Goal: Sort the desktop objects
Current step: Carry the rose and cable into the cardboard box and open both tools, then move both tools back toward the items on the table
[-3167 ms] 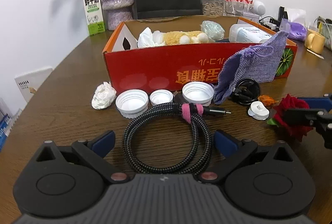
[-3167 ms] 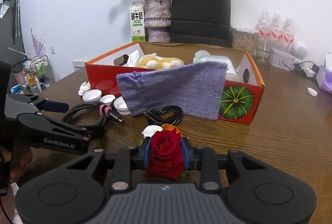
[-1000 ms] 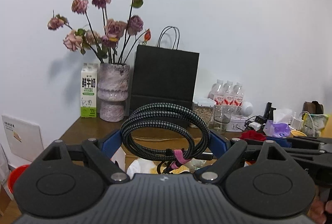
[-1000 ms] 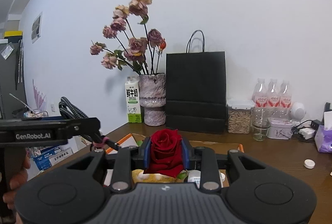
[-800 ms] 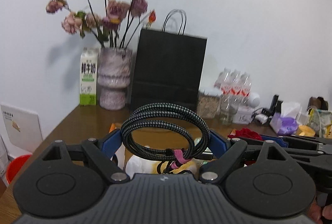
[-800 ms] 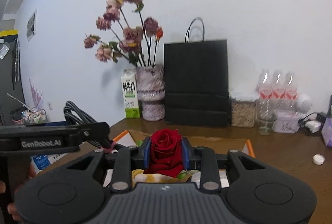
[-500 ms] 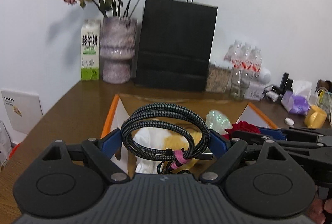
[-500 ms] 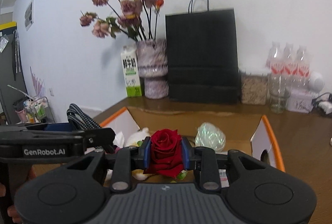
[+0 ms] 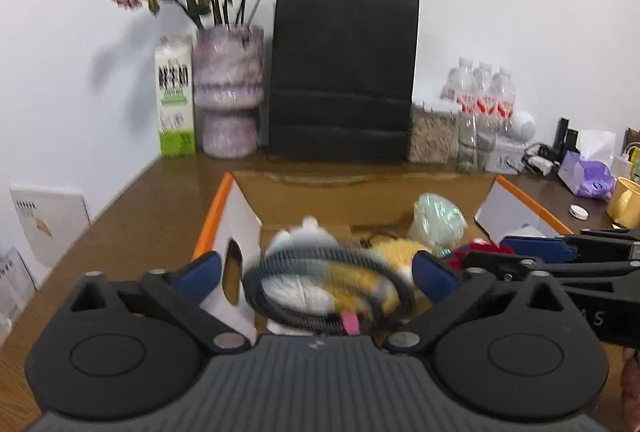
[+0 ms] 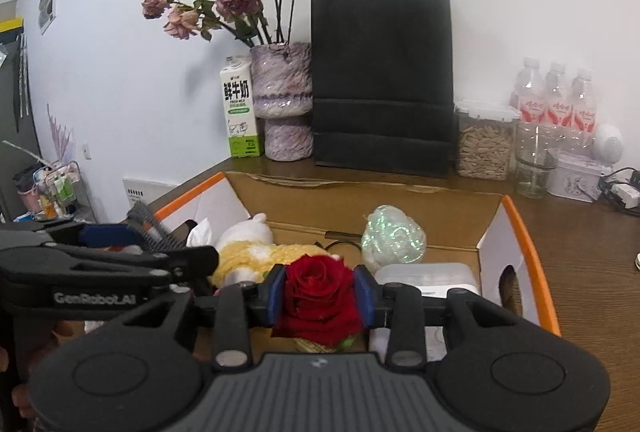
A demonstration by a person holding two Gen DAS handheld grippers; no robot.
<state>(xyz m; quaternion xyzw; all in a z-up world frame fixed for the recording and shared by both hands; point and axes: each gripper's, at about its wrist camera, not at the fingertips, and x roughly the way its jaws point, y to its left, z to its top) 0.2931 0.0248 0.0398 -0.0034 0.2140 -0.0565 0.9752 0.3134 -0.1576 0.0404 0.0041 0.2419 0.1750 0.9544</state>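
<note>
The left tool (image 9: pixel 316 274) is being held over the near left part of an open cardboard box (image 9: pixel 362 187) on the brown bench (image 9: pixel 152 199). Its jaws have just been opening and are standing spread wide; the blue pads (image 9: pixel 198 269) are seen clear of the coiled braided cable (image 9: pixel 326 290), which is blurred between them and no longer pinched. The coil's loop is lying roughly flat, its long axis running left to right, with a pink tie (image 9: pixel 350 324) on its near edge.

The right tool (image 10: pixel 319 290) is being held over the same box, further right. Its jaws have just been opening a little, yet a red rose (image 10: pixel 318 298) is still sitting between the blue pads, which are touching its petals on both sides; the bloom is facing the camera. Whether the pads are still pressing cannot be told for certain.

Inside the box a yellow and white plush toy (image 10: pixel 250 254), white tissue (image 10: pixel 199 234), an iridescent wrapped ball (image 10: pixel 393 240) and a white container (image 10: pixel 428 276) are lying. Beyond the box a black paper bag (image 10: pixel 382 79), a vase of dried roses (image 10: pixel 282 99) and a milk carton (image 10: pixel 239 107) are standing by the wall.
</note>
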